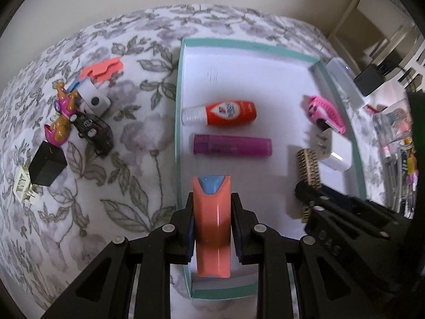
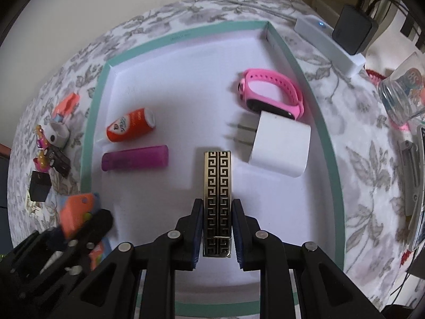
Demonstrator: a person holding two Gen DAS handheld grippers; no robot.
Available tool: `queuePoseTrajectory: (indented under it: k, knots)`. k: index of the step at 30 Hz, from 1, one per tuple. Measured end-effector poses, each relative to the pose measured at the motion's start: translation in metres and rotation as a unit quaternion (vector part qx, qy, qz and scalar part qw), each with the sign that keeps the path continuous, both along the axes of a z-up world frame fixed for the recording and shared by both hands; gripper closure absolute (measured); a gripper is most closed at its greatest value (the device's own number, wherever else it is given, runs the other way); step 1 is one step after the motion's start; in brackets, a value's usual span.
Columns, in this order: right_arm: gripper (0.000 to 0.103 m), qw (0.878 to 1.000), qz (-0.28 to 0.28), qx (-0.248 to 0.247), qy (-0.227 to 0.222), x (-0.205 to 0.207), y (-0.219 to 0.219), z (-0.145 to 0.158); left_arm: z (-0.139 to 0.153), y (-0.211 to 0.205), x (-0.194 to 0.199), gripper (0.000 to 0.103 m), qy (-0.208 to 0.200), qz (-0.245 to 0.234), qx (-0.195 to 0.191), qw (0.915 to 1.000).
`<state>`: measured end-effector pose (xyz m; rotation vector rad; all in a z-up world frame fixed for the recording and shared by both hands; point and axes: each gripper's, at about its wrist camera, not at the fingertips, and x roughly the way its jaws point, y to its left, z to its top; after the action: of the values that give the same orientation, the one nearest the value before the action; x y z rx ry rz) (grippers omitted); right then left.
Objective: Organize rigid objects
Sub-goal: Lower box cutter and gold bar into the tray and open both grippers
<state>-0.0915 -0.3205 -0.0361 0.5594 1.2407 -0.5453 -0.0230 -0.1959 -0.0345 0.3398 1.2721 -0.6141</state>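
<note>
My left gripper [image 1: 212, 212] is shut on a coral and blue plastic case [image 1: 211, 223], held over the near left part of the teal-rimmed white tray [image 1: 178, 85]. My right gripper [image 2: 217, 215] is shut on a gold and black patterned bar [image 2: 217, 186], above the tray's [image 2: 326, 138] near middle. Inside the tray lie an orange bottle [image 1: 225, 113], a purple lighter [image 1: 232, 147], a pink watch [image 2: 271, 93] and a white plug adapter [image 2: 281, 146]. The patterned bar [image 1: 309, 170] and the right gripper also show at the right of the left wrist view.
On the floral cloth left of the tray lie a black toy car [image 1: 93, 130], a pink and gold figure [image 1: 62, 117], a black cube [image 1: 47, 164], a white camera-like toy [image 1: 94, 98] and coral pieces [image 1: 106, 69]. A white power strip [image 2: 329, 45], black adapter [image 2: 354, 30] and glass jar [image 2: 401, 95] stand right.
</note>
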Motion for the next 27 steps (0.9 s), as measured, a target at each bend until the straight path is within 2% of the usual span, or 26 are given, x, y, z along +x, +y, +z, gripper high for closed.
queuePoseTrajectory:
  k: [3, 14, 17, 19, 20, 23, 27]
  knots:
    - [0.081, 1.0, 0.001, 0.0, 0.0, 0.0, 0.0, -0.001, -0.009, -0.001, 0.001, 0.078, 0.003, 0.001, 0.012, 0.9999]
    - [0.078, 1.0, -0.007, 0.004, 0.007, 0.002, -0.001, 0.0, -0.011, -0.004, 0.0, 0.078, 0.004, 0.001, 0.008, 1.0]
    - [0.078, 1.0, -0.008, 0.003, 0.009, 0.001, 0.0, 0.004, -0.01, -0.002, 0.001, 0.07, 0.012, 0.001, 0.0, 0.9999]
    - [0.076, 1.0, -0.01, 0.001, 0.004, 0.001, -0.001, 0.009, -0.008, -0.002, 0.002, 0.06, 0.013, 0.002, -0.005, 0.9999]
    - [0.073, 1.0, -0.011, 0.0, -0.001, 0.0, -0.001, 0.012, -0.006, -0.001, 0.002, 0.06, 0.013, 0.002, -0.009, 0.9999]
    - [0.072, 1.0, -0.016, -0.011, -0.012, -0.001, -0.002, 0.023, 0.003, 0.0, 0.002, 0.056, 0.006, 0.001, -0.015, 0.9999]
    - [0.072, 0.999, -0.021, -0.023, -0.037, -0.004, -0.003, 0.043, 0.019, 0.003, 0.002, 0.045, -0.003, -0.001, -0.034, 0.9994]
